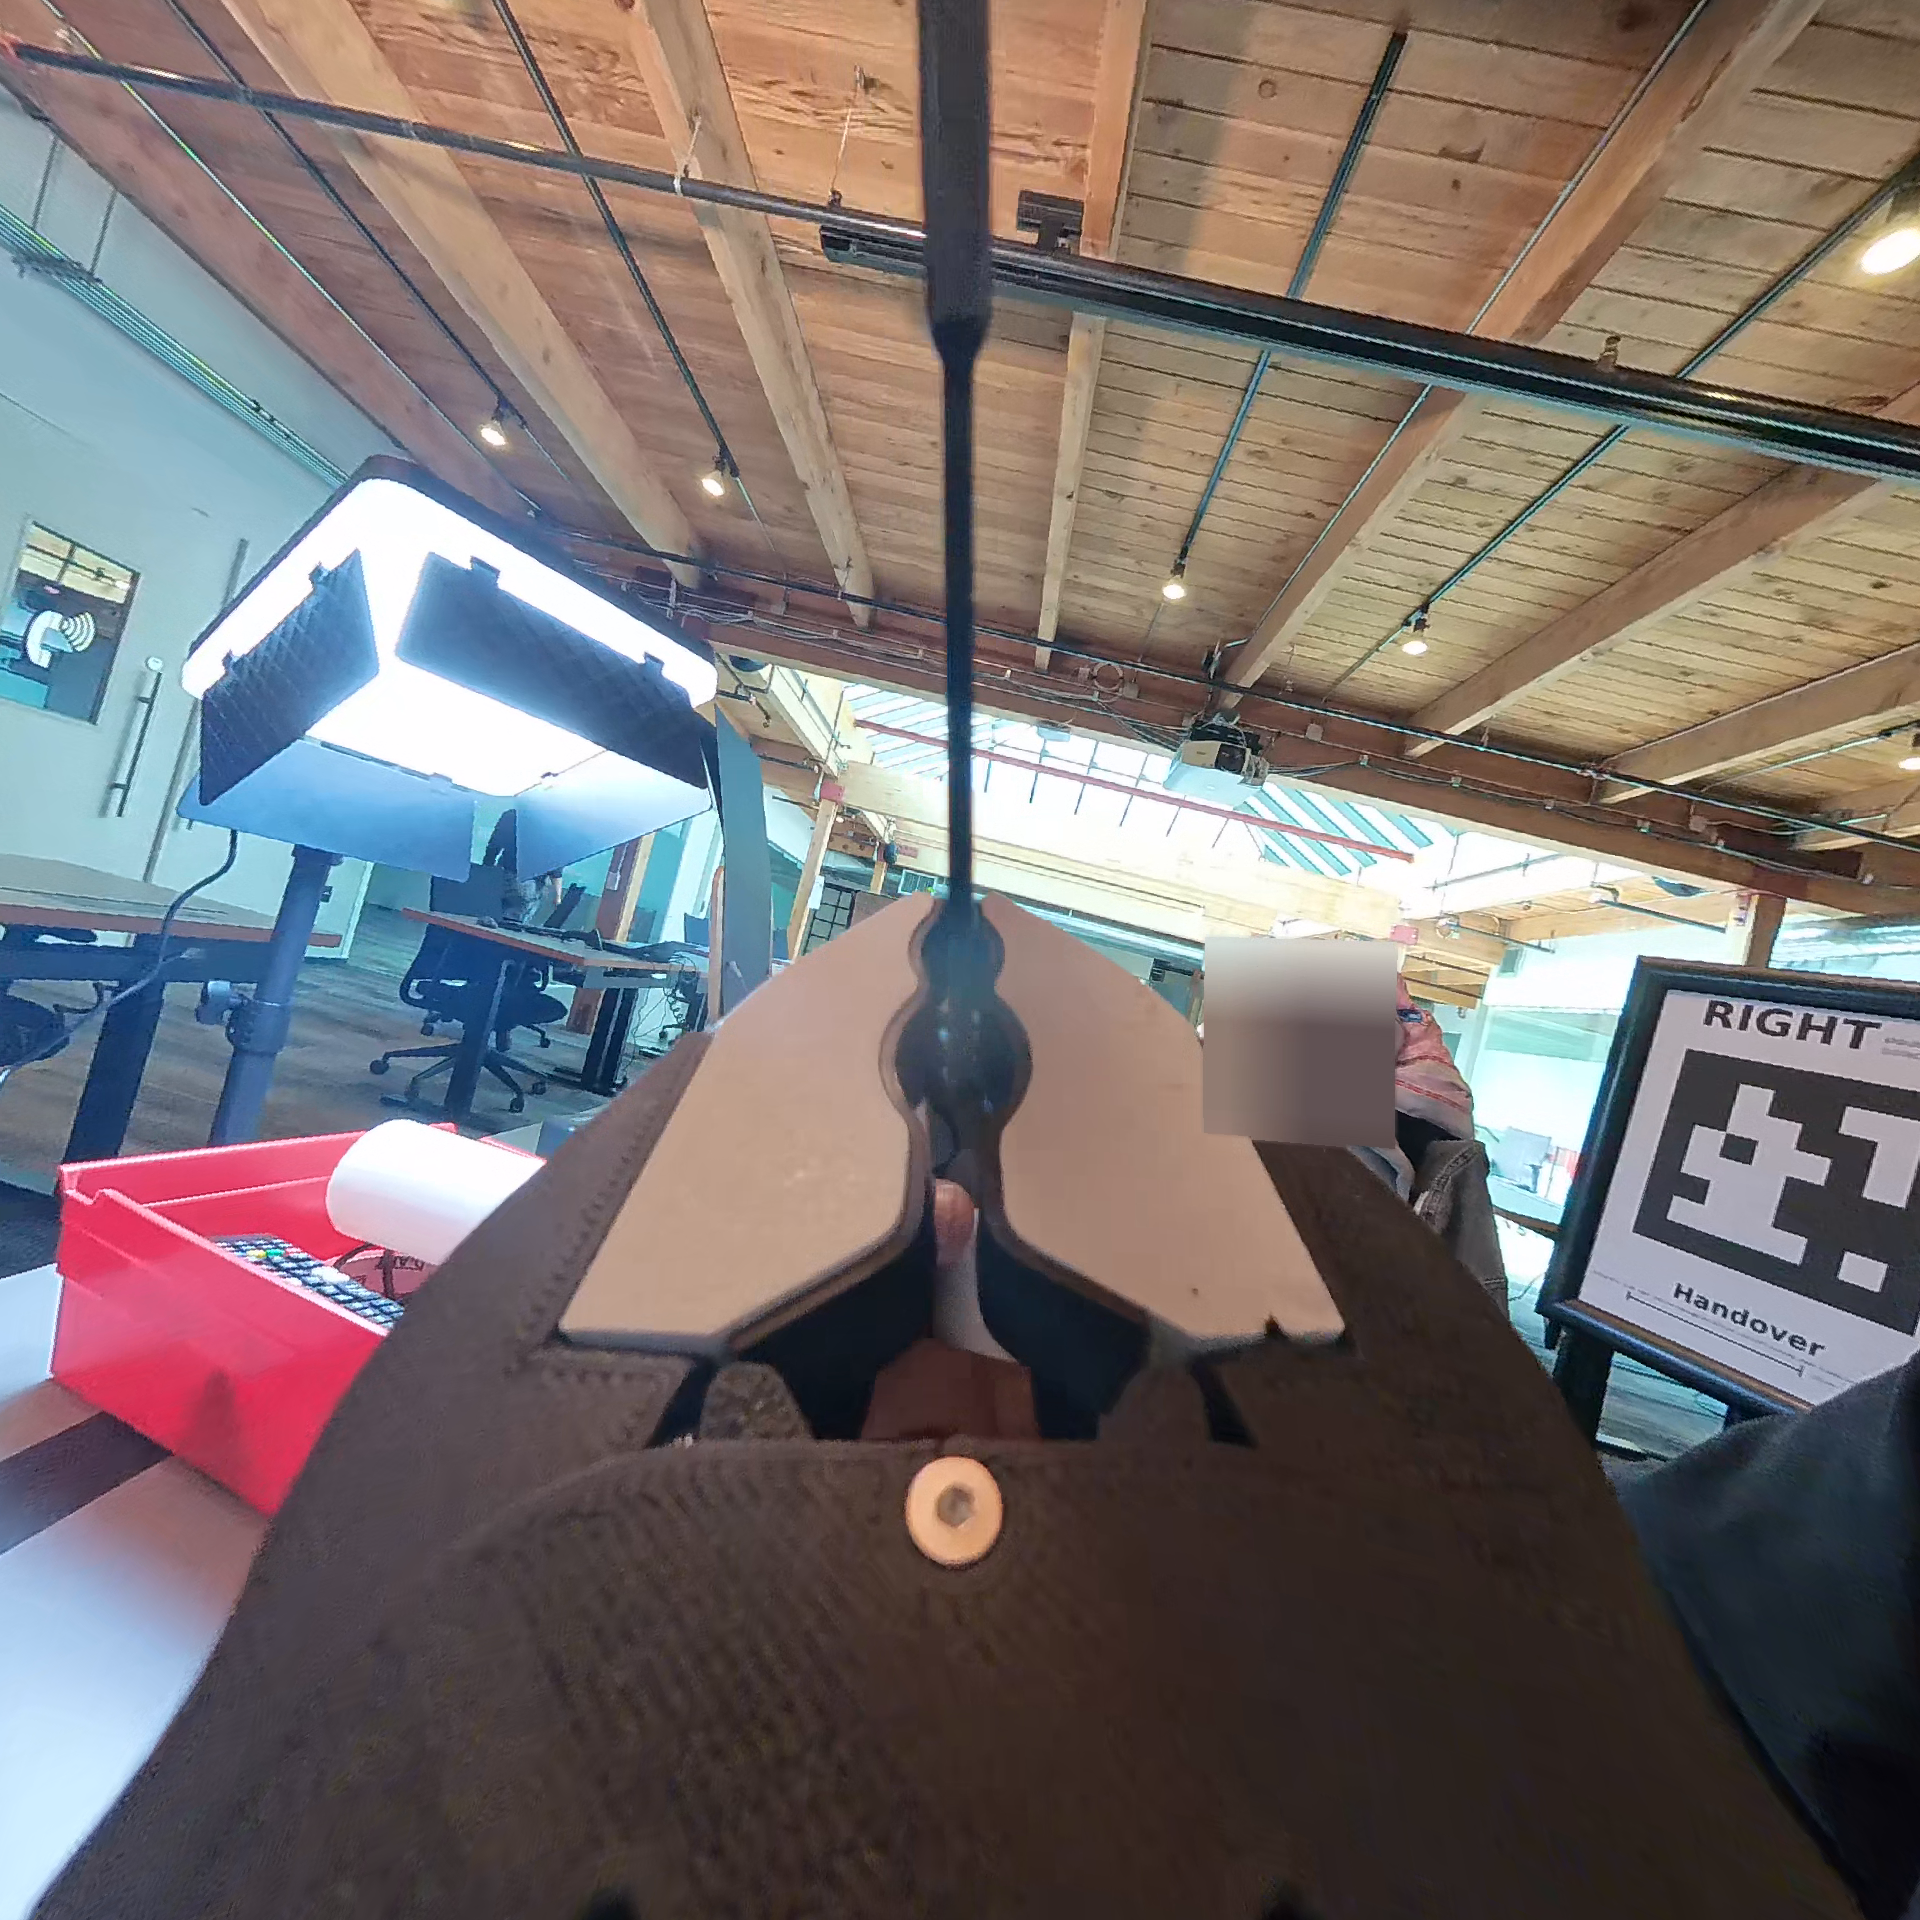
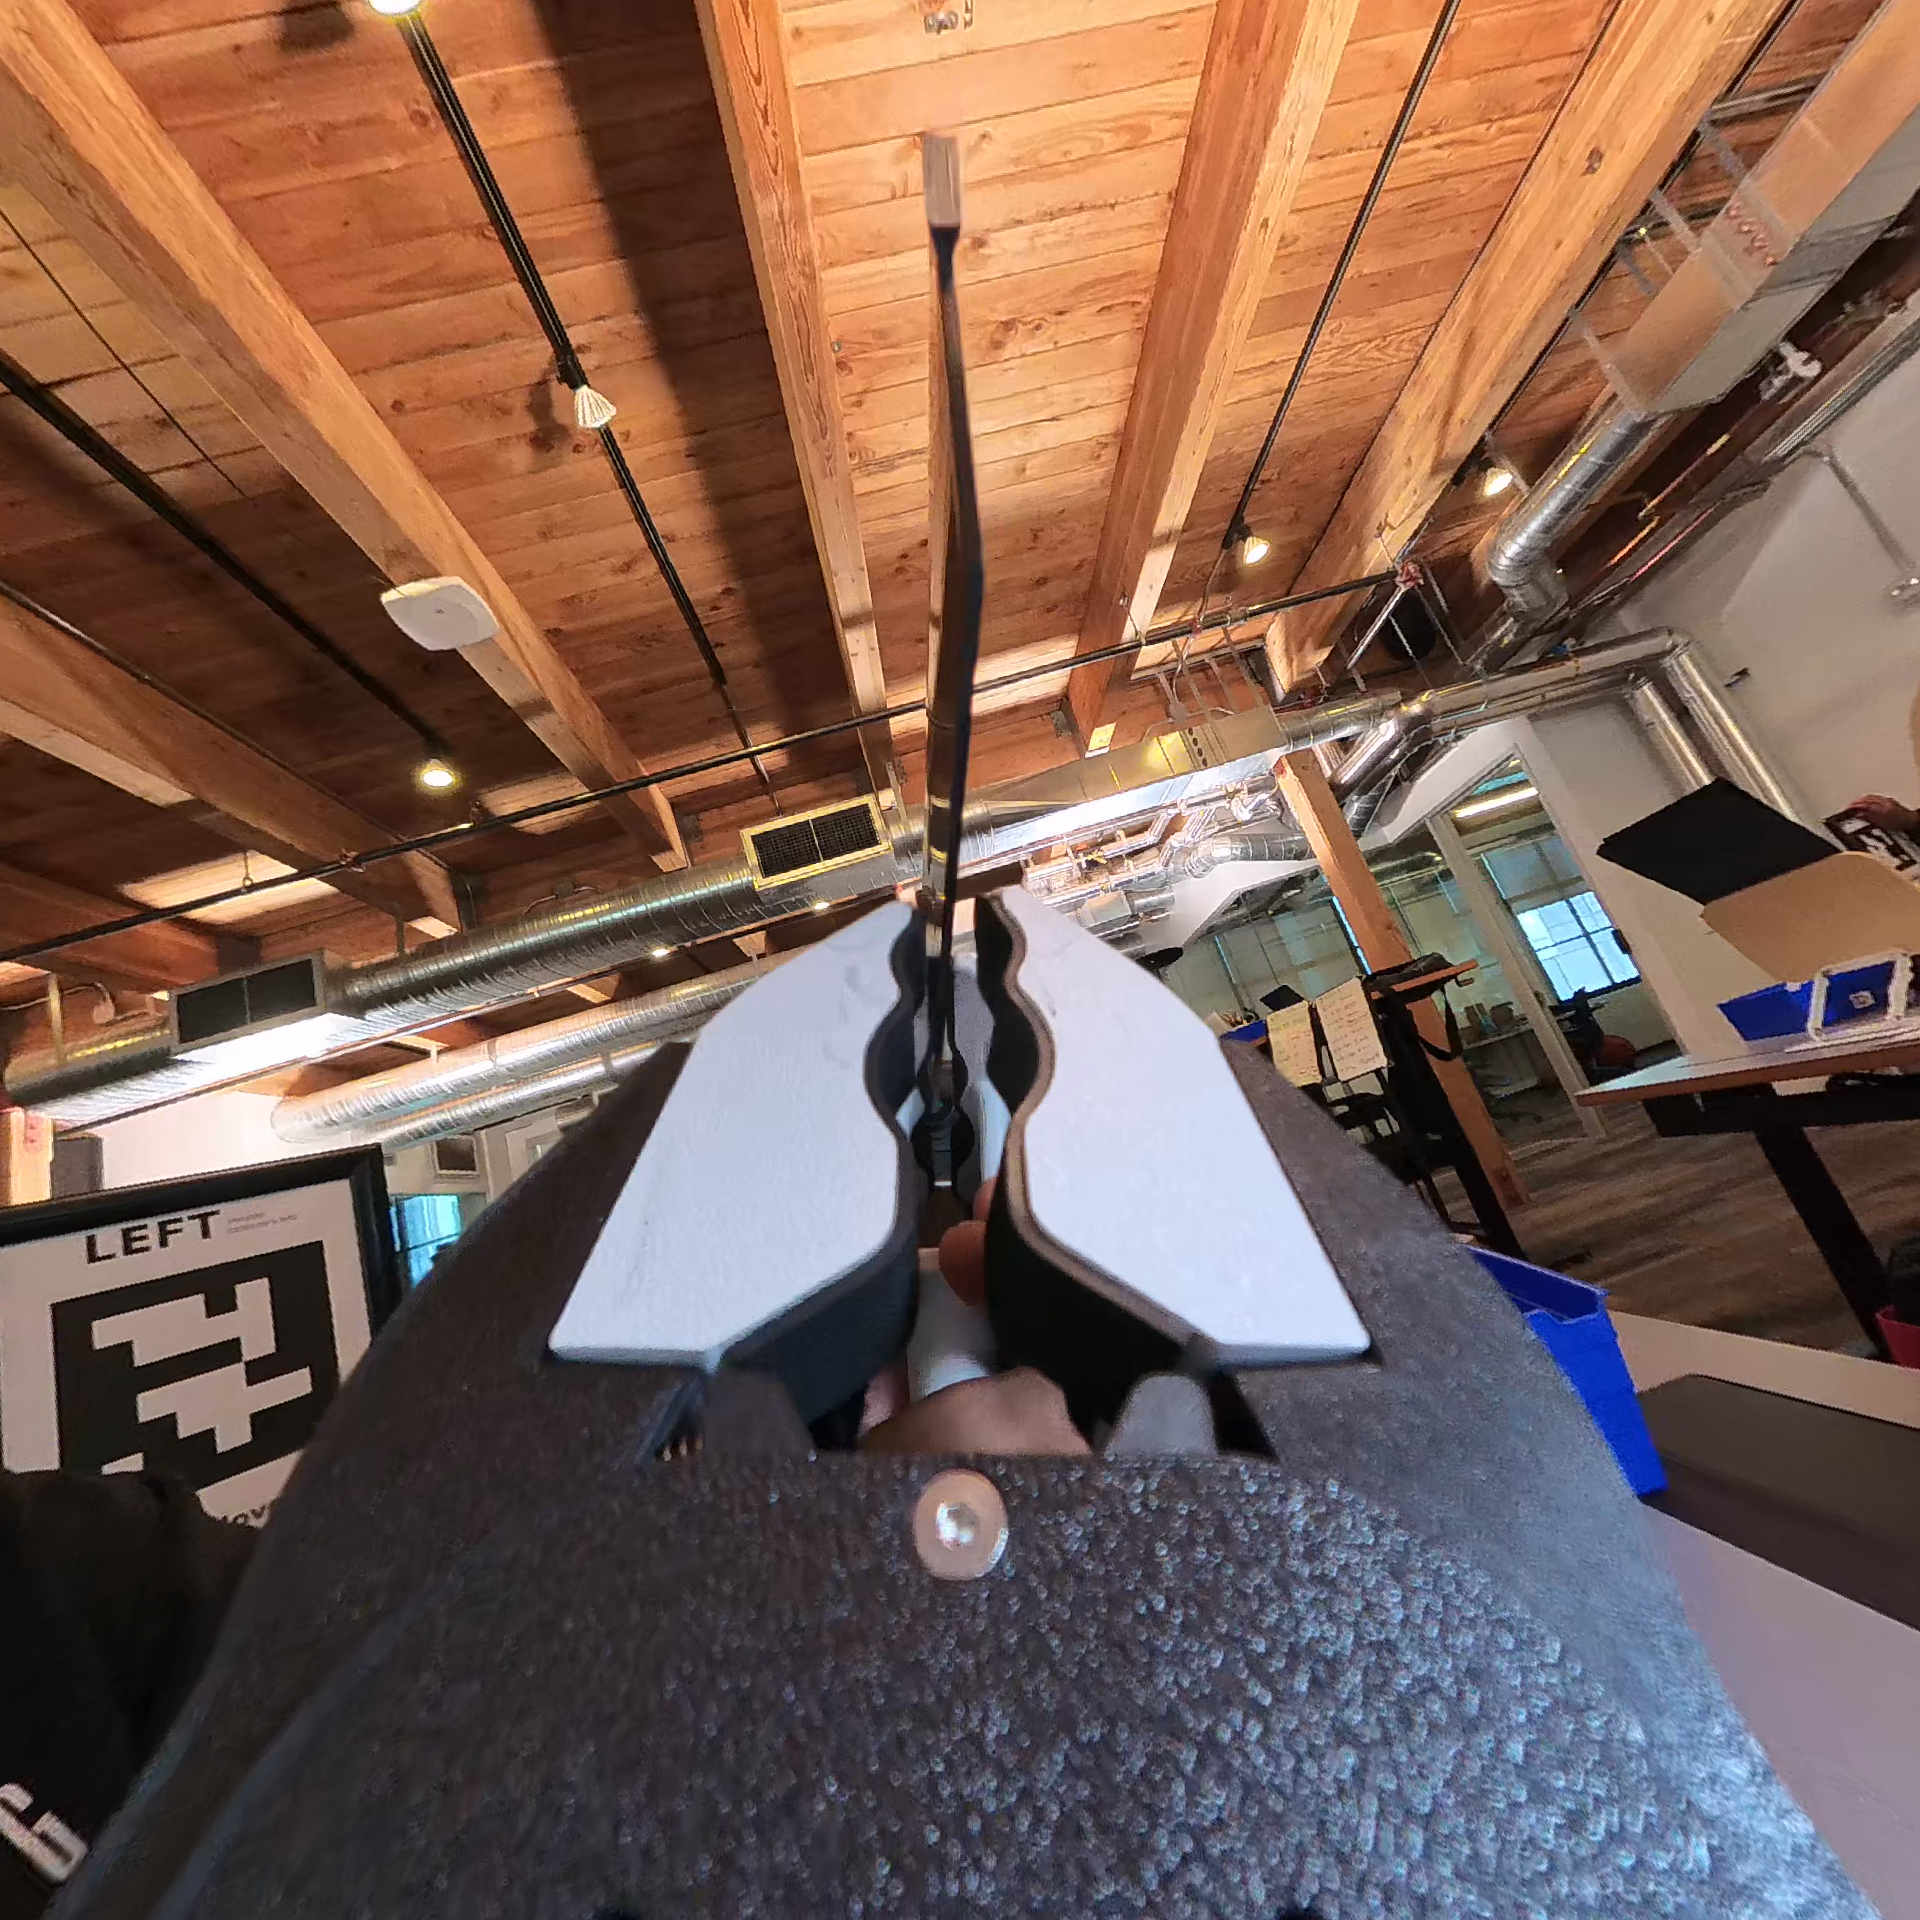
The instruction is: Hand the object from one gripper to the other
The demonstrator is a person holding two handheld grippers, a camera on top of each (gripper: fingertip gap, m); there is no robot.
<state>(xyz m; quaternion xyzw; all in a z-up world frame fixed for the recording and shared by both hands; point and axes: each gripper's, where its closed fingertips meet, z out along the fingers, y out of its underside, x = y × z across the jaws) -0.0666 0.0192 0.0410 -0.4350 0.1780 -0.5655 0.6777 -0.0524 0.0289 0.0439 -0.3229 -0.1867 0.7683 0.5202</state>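
Note:
In the left wrist view my left gripper (image 1: 961, 914) points up at the wooden ceiling. Its jaws are closed on a thin black rod (image 1: 958, 623) that widens into a thicker black grip near the top edge. In the right wrist view my right gripper (image 2: 948, 909) also points up. Its jaws stand a narrow gap apart around a thin black rod (image 2: 951, 520) with a small silver tip (image 2: 940, 182), which stands upright against the left finger. Neither gripper shows in the other's view. I cannot tell if both rods are one object.
A red bin (image 1: 156, 1309) holding a white roll (image 1: 416, 1184) sits low left, below a bright light panel (image 1: 447, 665). Framed marker signs stand at the right (image 1: 1766, 1174) and at the left (image 2: 187, 1340). A blue bin (image 2: 1579, 1361) and a table (image 2: 1766, 1060) are at the right. Both grippers' tips are close together, under 4 cm apart.

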